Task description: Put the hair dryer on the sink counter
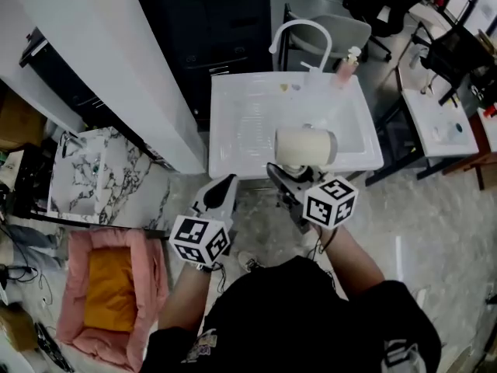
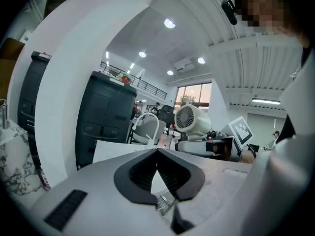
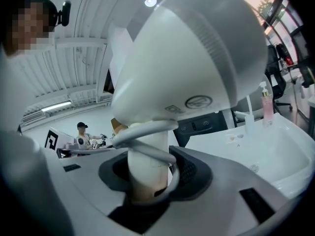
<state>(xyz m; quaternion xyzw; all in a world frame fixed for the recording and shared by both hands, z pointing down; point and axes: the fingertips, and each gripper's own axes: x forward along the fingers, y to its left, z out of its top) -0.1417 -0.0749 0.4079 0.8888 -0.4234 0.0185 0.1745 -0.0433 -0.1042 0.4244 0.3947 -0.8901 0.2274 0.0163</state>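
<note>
Over the near edge of the sink worktop [image 1: 233, 134], our right tool [image 1: 286, 176] clamps the hair dryer [image 1: 304, 146]; our left tool [image 1: 226, 186] is closed, empty.

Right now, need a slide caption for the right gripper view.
Right gripper holds the hair dryer by its handle, cord looped round it, sink counter ahead.

Cream hair dryer [image 1: 305, 147], cord wound round handle, upright in right hand-held gripper [image 1: 286, 179], over near edge of white table [image 1: 224, 123] at 12 o'clock.
</note>
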